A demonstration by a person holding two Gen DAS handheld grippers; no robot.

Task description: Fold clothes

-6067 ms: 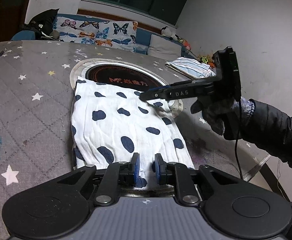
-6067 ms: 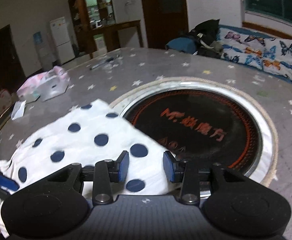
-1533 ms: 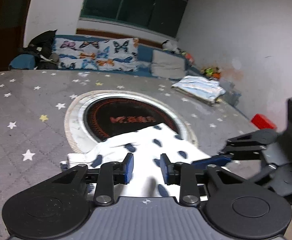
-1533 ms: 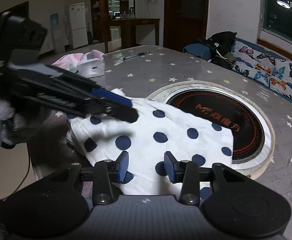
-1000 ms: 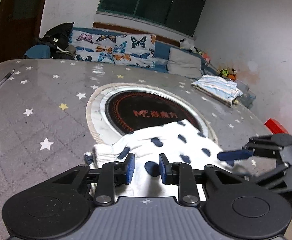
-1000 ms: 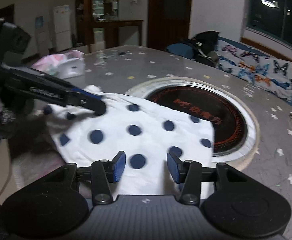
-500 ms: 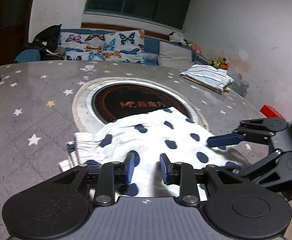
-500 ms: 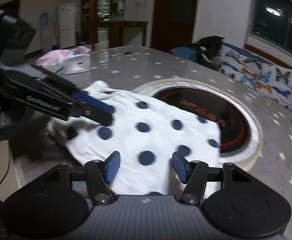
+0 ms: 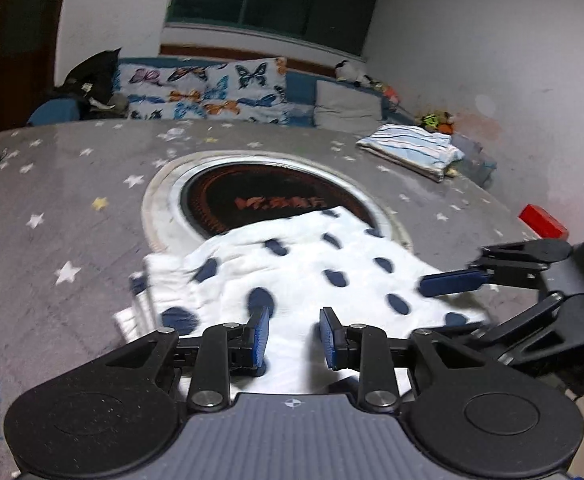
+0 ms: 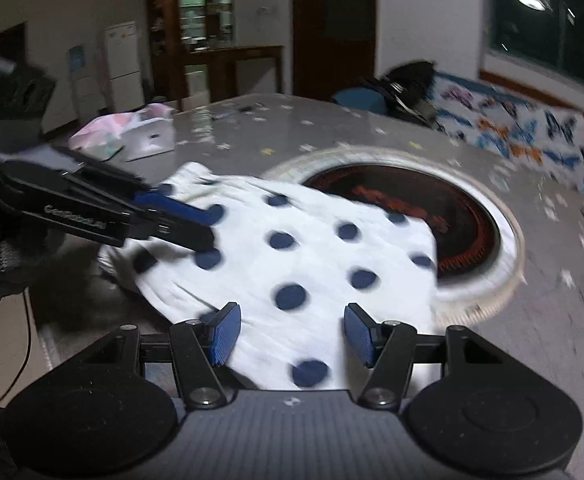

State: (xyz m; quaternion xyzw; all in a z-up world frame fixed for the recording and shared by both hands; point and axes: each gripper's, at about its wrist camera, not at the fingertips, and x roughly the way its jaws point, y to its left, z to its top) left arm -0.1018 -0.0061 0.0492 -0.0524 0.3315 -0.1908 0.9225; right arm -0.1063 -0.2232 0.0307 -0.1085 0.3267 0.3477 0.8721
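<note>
Left wrist view: my left fingers (image 9: pixel 294 338) are spread a little, holding nothing, and hover over the near edge of the spotted cloth (image 9: pixel 312 268). The cloth lies on the starred worktop (image 9: pixel 52 184), its far edge lapping over the rim of the round hotplate (image 9: pixel 268 200) set into the top. On its left side the layers look bunched and stepped rather than flush. My right fingers (image 9: pixel 450 300) come in low from the right; one blue pad lies just over the cloth's right edge, the other is lower, and I cannot tell whether it touches.

From the right wrist, my right fingers (image 10: pixel 288 336) are spread wide with the cloth (image 10: pixel 304 264) passing beneath them, pinching nothing. The left tool's fingers (image 10: pixel 188 220) reach across to the cloth's far corner. Both pictures are blurred, so contact is hard to judge.

To do this step well, I think I should take both near corners at once, catching every layer, not just the top one. Lift evenly, carry the edge straight over toward the hotplate side, and line it up with the far edge before letting go. The bunched left side wants smoothing first, or the crease will set crooked. A folded striped cloth (image 9: pixel 410 150) sits well apart at the back.
</note>
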